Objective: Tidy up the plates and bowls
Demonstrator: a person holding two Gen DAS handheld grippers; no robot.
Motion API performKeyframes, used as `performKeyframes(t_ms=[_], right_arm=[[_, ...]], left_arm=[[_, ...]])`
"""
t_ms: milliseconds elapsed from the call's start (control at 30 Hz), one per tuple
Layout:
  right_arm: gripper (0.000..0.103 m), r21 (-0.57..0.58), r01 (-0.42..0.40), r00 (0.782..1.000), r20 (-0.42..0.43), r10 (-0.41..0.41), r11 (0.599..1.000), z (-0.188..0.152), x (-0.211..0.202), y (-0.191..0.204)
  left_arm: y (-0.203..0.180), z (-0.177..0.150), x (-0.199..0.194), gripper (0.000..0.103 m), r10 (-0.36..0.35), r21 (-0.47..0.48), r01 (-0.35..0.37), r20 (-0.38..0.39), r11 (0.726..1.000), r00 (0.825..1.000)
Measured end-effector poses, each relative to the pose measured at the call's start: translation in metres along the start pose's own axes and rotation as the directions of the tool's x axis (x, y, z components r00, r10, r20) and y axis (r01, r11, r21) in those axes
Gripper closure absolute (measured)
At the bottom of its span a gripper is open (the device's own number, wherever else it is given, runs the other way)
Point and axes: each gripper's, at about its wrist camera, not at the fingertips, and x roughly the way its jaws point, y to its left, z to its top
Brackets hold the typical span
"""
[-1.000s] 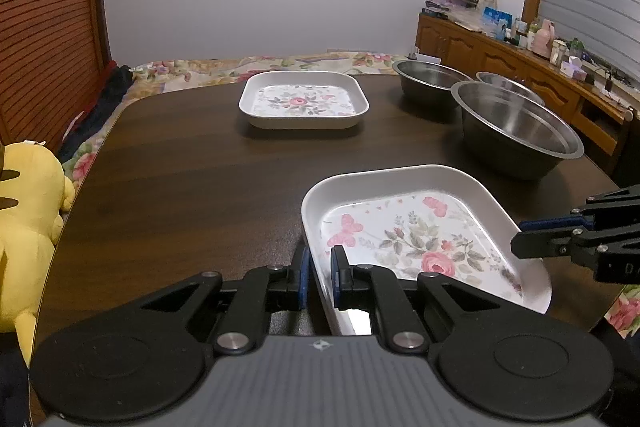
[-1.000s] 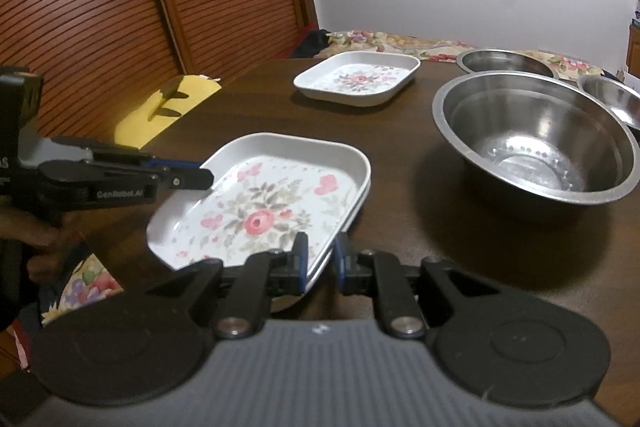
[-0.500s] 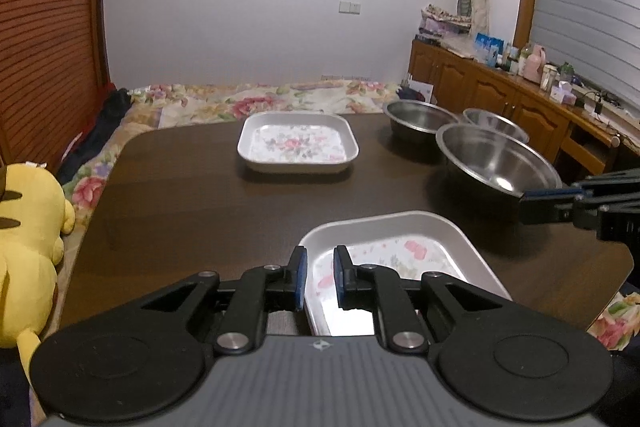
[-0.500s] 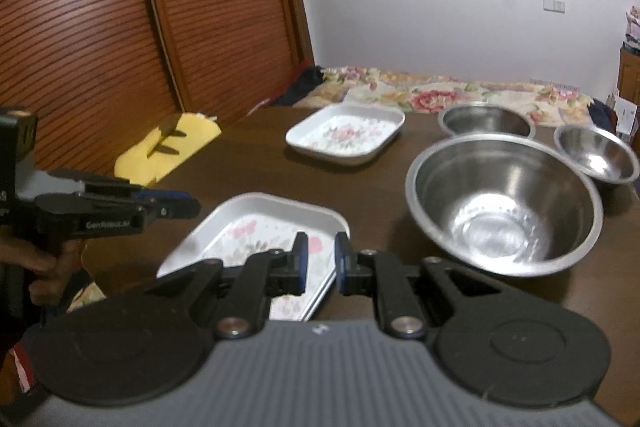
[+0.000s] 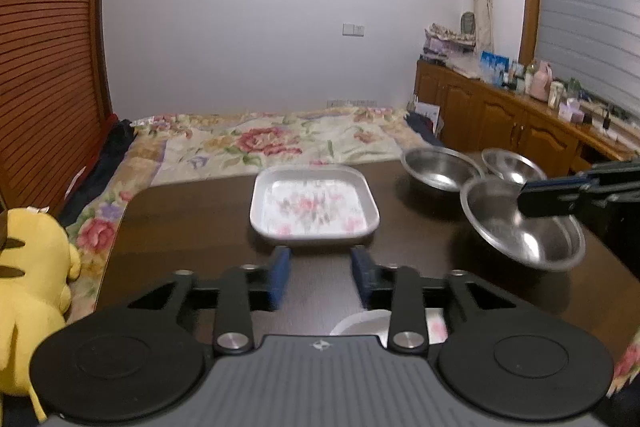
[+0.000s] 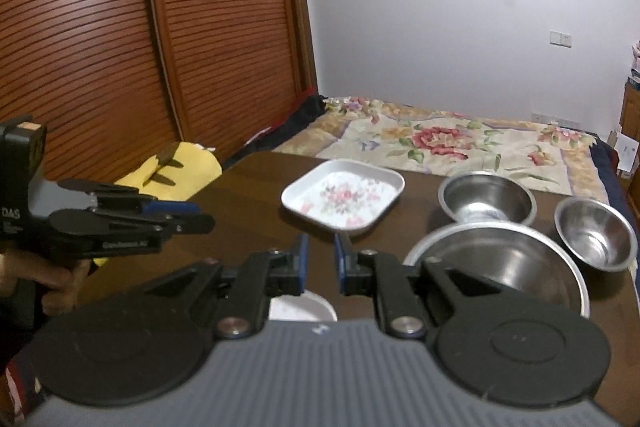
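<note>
A white floral plate lies on the far part of the dark table; it also shows in the right wrist view. A second floral plate lies near the front edge, mostly hidden under the grippers; a bit of it shows in the right wrist view. Three steel bowls stand at the right: large, medium, small. My left gripper is open and empty, raised above the near plate. My right gripper is open and empty, also raised.
A yellow plush toy sits off the table's left edge. A floral bedspread lies beyond the table. A wooden sideboard with clutter stands at the right. A slatted wooden door is at the left.
Both grippers let go of the near floral plate, opened, and rose and pulled back. The plate now lies on the table below them.
</note>
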Motion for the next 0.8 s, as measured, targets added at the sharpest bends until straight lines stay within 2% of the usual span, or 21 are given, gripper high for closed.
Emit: performKeyframes(t_ms=[67,133,200,400,467,533,800], right_arm=[[0.086,0.01,0.001,1.0,0.0,-0.001,1.0,0.009,0.01,-0.001],[0.07,0.03,0.004,1.0,-0.003,-0.004,1.0,0.016,0.021,-0.004],[0.065,0.057,0.009,1.0,-0.012,-0.008,0.998,0.024,0.035,-0.008],[0.065,0.052,0.074,0.994,-0.082,-0.07,0.996,0.03,0.08,-0.012],[0.066,0.088,0.084,0.99,-0.119,-0.074,0.993,0.028,0.096,-0.019],[0.066,0.136,0.108,0.984,-0.153,-0.087,0.985,0.025,0.112,-0.025],[0.069,0.133,0.185,0.963,-0.221,-0.153,0.974,0.027,0.142,-0.025]], left_arm=[[0.003,0.01,0.006,0.063,-0.007,-0.003,0.007,0.006,1.0,1.0],[0.006,0.018,0.012,0.063,0.0,-0.009,0.0,0.014,1.0,1.0],[0.011,0.026,0.017,0.063,-0.005,-0.016,0.005,0.022,1.0,1.0],[0.024,0.033,0.044,0.063,0.014,-0.029,-0.014,-0.018,0.999,1.0],[0.027,0.032,0.059,0.066,0.028,-0.006,-0.028,-0.042,1.0,0.999],[0.03,0.031,0.073,0.074,0.041,0.011,-0.04,-0.065,0.999,0.997],[0.049,0.029,0.111,0.077,0.052,0.003,-0.052,-0.122,0.999,0.991]])
